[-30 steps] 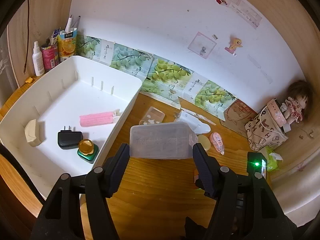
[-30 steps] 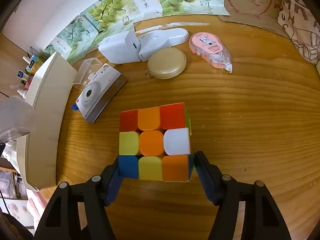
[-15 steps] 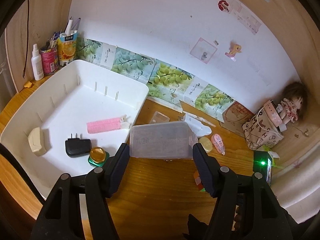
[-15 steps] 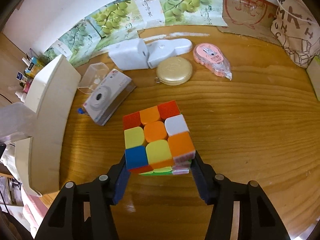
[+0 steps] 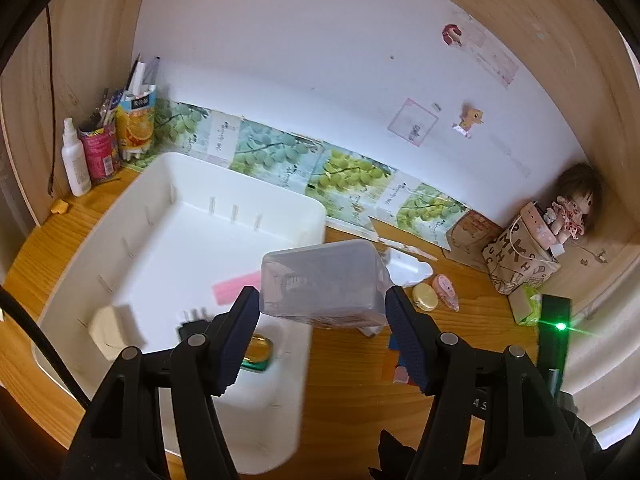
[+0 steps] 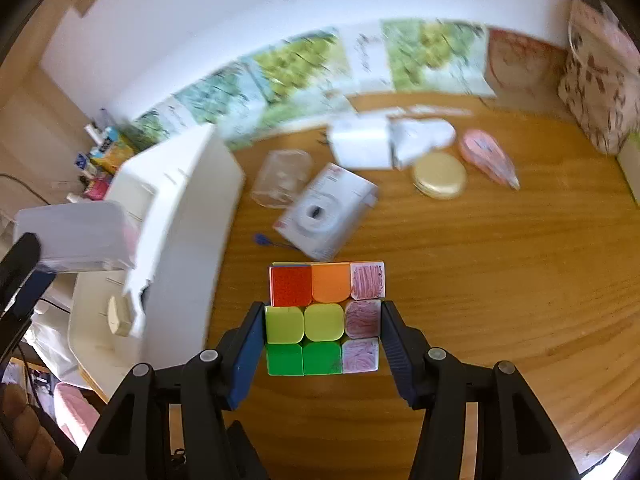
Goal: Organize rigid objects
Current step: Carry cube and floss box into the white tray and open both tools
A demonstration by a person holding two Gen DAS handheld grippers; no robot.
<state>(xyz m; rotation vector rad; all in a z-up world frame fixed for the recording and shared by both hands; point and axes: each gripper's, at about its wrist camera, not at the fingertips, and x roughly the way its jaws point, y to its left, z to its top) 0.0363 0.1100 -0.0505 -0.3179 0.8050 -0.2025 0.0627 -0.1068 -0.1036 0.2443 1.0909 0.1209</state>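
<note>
Nearest the right wrist camera, the right claw (image 6: 324, 340) pinches a puzzle cube (image 6: 326, 318) between its blue pads, gripping the lower two rows while the top row stands clear above the fingertips; the cube hangs above the wooden desk (image 6: 500, 288). In the left wrist view, the left claw (image 5: 322, 320) pinches a frosted plastic box (image 5: 322, 284) by its two short ends, held in the air over the near right corner of the white bin (image 5: 120, 240).

By my reading, the step in hand is the carry: both pieces are gripped and lifted, neither yet set down. The next move seems to call for bringing each claw over a bare patch of the bin floor, lowering, and only then spreading the pads, one claw at a time so the two do not crowd each other at the rim.

Counted inside the bin: one pink bar (image 5: 236, 286), one black plug adapter (image 5: 192, 322), one cream block (image 5: 106, 326), one small green jar with a gold top (image 5: 258, 354) — four things.

Farther out on the desk lie one boxed camera (image 6: 328, 210), one clear case (image 6: 282, 178), one gold round tin (image 6: 440, 176), one pink correction tape (image 6: 486, 158) and one white device (image 6: 390, 142) — five left to gather.
</note>
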